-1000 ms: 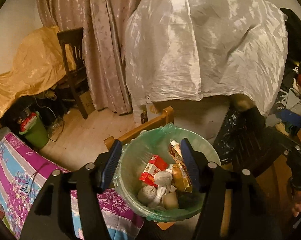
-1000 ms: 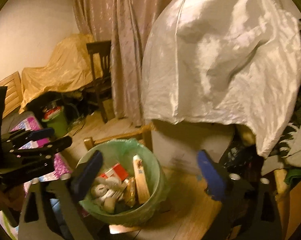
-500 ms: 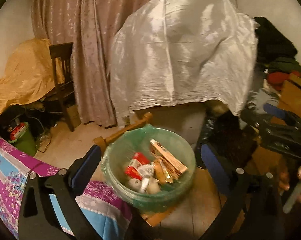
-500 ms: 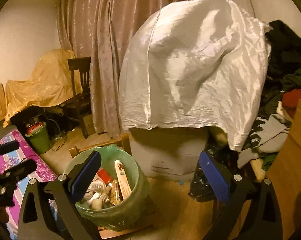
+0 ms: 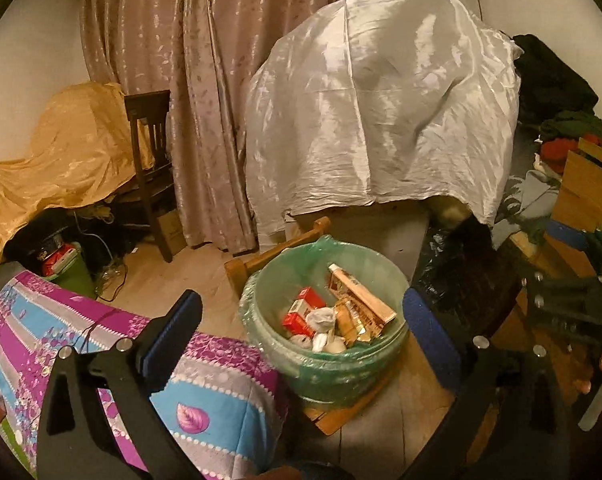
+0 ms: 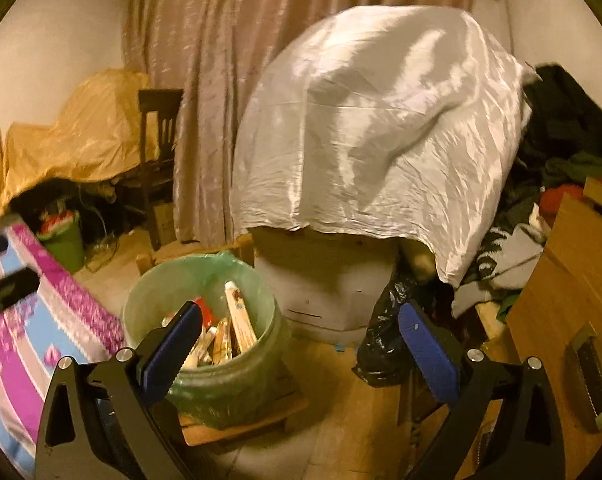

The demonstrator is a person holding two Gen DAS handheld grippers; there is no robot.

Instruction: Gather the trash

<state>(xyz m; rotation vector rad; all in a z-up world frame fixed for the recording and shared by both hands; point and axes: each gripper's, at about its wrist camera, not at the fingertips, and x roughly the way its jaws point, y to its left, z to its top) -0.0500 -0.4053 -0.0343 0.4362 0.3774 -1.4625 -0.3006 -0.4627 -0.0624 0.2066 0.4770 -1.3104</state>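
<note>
A bin with a green liner (image 5: 330,245) stands on a low wooden stool (image 5: 343,414). It holds a red carton (image 5: 303,312), a long tube box (image 5: 361,293), and crumpled paper balls (image 5: 321,318). My left gripper (image 5: 301,336) is open just short of the bin with nothing between its blue pads. In the right wrist view the bin (image 6: 221,392) sits lower left, partly behind one finger. My right gripper (image 6: 301,350) is open and empty, facing a white box and a black plastic bag (image 6: 385,344).
A bed with a purple and blue cover (image 5: 205,392) lies left of the bin. A white sheet (image 6: 373,128) drapes a tall object behind it. A wooden cabinet (image 6: 561,300) and piled clothes fill the right. A dark chair (image 5: 149,168) and a small green bucket (image 6: 63,240) stand far left.
The left jaws have spread much wider and that gripper has drawn back from the bin. The right wrist view has swung to the right, bringing the cabinet in.
</note>
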